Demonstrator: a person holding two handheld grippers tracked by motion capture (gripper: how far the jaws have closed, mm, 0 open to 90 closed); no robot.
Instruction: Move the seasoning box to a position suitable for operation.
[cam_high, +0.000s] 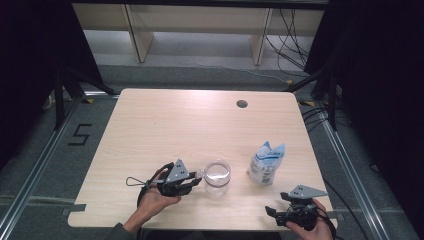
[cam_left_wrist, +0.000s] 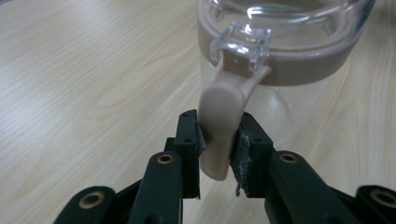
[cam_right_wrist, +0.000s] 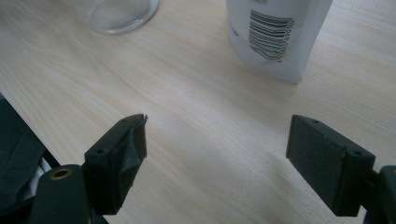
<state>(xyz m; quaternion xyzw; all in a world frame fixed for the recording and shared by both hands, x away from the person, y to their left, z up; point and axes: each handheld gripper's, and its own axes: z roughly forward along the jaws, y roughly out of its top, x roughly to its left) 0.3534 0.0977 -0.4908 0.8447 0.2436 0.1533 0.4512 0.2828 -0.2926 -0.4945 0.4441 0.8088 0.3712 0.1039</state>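
A clear jug with a beige collar stands near the table's front middle. Its beige handle hangs down from a clear hinge piece, and my left gripper is shut on that handle, pads pressing both sides. From above, the left gripper reaches the jug from the left, held level. A white pouch with blue print stands to the jug's right; its barcode side faces my right gripper. That right gripper stays open at the front right corner, with nothing between its jaws.
The light wooden table has a round cable hole at the back right. The jug's glass base is at the top left of the right gripper view. Dark curtains, floor rails and cables surround the table.
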